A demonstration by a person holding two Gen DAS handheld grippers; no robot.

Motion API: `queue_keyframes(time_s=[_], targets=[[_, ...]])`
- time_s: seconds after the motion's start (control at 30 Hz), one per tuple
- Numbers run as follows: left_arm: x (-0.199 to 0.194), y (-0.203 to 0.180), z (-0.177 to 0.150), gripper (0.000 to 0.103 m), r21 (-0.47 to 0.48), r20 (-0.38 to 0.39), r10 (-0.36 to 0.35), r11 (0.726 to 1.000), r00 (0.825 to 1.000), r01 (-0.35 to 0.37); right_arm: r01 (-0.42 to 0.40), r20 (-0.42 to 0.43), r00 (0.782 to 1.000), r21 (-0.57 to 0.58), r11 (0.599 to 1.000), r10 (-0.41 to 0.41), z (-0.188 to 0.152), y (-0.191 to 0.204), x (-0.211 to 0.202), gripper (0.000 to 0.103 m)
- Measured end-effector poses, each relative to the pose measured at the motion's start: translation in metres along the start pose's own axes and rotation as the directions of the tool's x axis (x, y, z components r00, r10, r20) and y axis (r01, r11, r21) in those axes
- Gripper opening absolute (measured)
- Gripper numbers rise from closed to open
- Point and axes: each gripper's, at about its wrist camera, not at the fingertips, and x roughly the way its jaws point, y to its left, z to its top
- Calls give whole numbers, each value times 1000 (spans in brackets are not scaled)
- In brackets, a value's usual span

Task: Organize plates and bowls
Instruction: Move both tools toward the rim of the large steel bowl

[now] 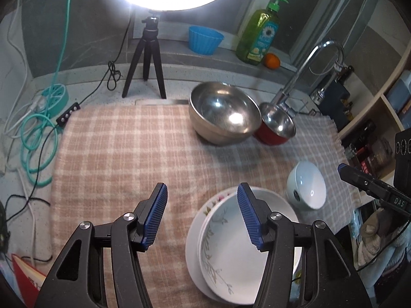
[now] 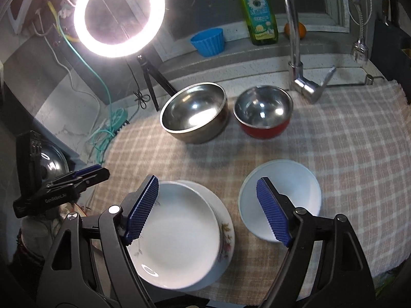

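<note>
Two white plates are stacked at the near edge of the checked cloth: a deeper plate lies on a flower-rimmed plate. A white bowl stands upright just to their right. At the back, a large steel bowl and a red bowl with a steel inside stand side by side. My left gripper hangs open above the plates' left rim, holding nothing. My right gripper is open above the gap between the plates and the white bowl, also holding nothing.
A ring light on a black tripod stands behind the cloth, with cables to its left. On the back ledge are a blue cup, a green soap bottle and an orange. The faucet rises at the back right.
</note>
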Motion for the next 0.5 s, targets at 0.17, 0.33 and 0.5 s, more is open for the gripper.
queue_keyframes(time_s=[0.17, 0.33, 0.5], targets=[[8, 9, 24, 56, -17, 20, -33, 999, 999, 33, -26, 13, 1000, 3, 1000, 26, 27, 6, 15, 81], [26, 19, 45, 56, -51, 13, -78, 996, 997, 79, -66, -19, 998, 55, 996, 68, 44, 1, 46, 81], [53, 28, 62, 56, -95, -15, -102, 990, 995, 100, -62, -54, 996, 99, 993, 68, 54, -4, 79, 81]])
